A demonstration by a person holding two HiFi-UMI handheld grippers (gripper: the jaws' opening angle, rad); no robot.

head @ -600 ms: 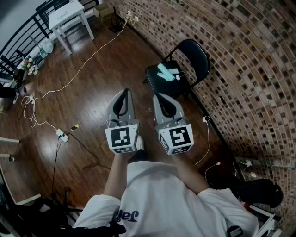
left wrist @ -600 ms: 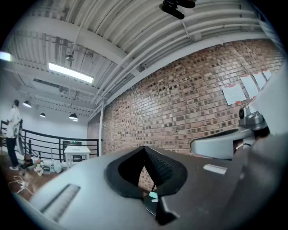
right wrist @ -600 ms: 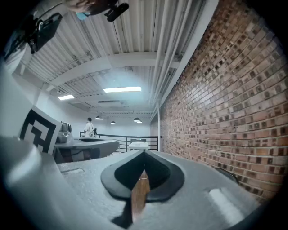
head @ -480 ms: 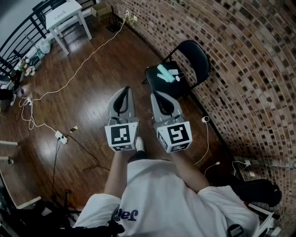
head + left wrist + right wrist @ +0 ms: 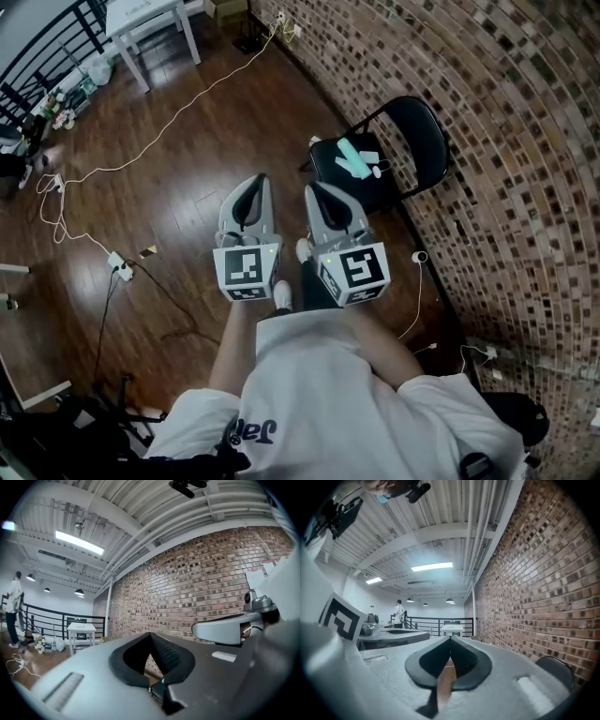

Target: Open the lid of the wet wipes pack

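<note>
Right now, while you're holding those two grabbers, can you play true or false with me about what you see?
1. The wet wipes pack lies on the seat of the black chair. True.
2. The right gripper is holding the pack. False: it is shut on nothing and is well short of the chair.
3. The chair stands next to the brick wall. True.
4. The left gripper has its jaws wide open. False: they are shut, with nothing between them.
5. The white table touches the chair. False: it stands far off across the wooden floor.
</note>
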